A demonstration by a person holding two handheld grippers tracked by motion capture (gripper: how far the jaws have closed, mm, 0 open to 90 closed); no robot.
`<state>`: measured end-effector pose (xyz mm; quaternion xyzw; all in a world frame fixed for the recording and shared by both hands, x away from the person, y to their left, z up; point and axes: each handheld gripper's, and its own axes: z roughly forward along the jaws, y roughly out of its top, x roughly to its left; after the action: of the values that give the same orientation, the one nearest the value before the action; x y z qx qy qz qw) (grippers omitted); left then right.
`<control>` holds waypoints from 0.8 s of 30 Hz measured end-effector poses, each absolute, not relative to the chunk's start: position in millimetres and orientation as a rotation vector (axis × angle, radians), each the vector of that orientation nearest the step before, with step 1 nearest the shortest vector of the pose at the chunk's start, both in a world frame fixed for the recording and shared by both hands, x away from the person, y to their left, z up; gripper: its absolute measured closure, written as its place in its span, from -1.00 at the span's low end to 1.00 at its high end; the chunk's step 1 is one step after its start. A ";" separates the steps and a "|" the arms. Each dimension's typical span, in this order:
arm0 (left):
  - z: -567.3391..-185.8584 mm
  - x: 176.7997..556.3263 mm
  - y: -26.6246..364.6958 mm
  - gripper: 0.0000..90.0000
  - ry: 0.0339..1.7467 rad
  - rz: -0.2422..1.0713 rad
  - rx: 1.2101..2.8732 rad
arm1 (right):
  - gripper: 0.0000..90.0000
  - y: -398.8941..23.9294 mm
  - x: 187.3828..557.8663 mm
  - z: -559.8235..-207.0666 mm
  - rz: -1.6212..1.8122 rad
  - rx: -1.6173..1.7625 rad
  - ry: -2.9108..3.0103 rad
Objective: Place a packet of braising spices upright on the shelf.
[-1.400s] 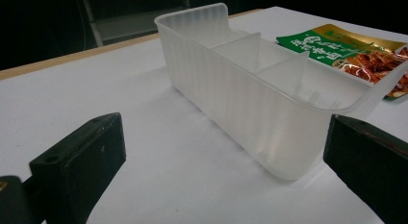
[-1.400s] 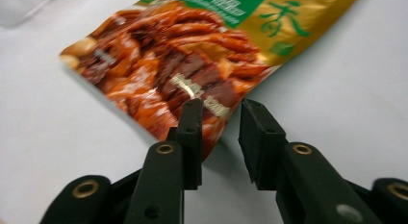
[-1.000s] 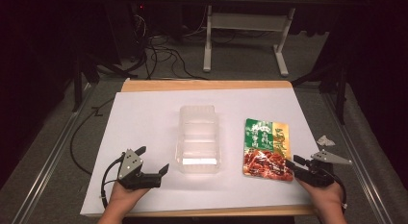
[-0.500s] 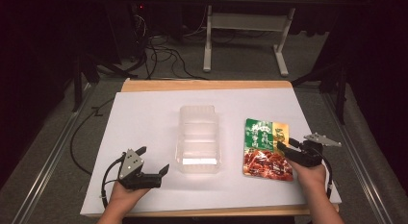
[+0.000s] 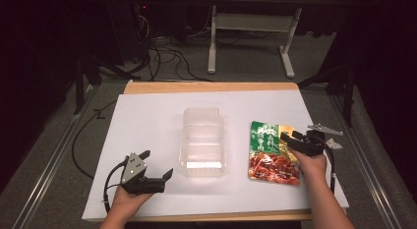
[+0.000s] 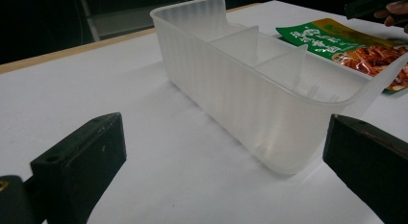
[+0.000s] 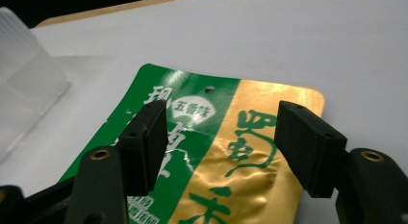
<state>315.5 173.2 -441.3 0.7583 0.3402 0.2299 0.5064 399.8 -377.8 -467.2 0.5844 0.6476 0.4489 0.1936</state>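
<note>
A clear plastic container (image 5: 202,140) with dividers stands empty at the middle of the white tabletop (image 5: 147,116). To its right lies a flat green, gold and red snack packet (image 5: 270,155). My right gripper (image 5: 290,135) hovers low over the packet's upper right part. Its jaws have just been opening and stand apart above the gold and green print (image 7: 255,94), nothing pinched between them (image 7: 223,118). My left gripper (image 5: 158,163) rests open at the front left, pointing at the container's near end (image 6: 250,75); the packet (image 6: 351,43) lies beyond.
The white sheet covers a wooden table whose far edge (image 5: 211,86) shows bare wood. Beyond it are a white desk frame (image 5: 251,22) and cables (image 5: 167,52) on the floor. The container's corner (image 7: 24,65) sits left of the right gripper.
The right hand has moved left and away from the front edge, over the packet's upper right part, and its jaws have spread wider. The left hand has stayed still.
</note>
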 end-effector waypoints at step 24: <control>-442.0 312.7 170.2 -0.94 0.841 0.547 1.828 | -0.28 -411.1 442.2 -481.6 1.334 1.925 1.773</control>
<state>312.7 170.2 -442.0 0.7572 0.3483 0.2266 0.5041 442.2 -411.1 -481.6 0.6520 0.6003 0.4518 0.1019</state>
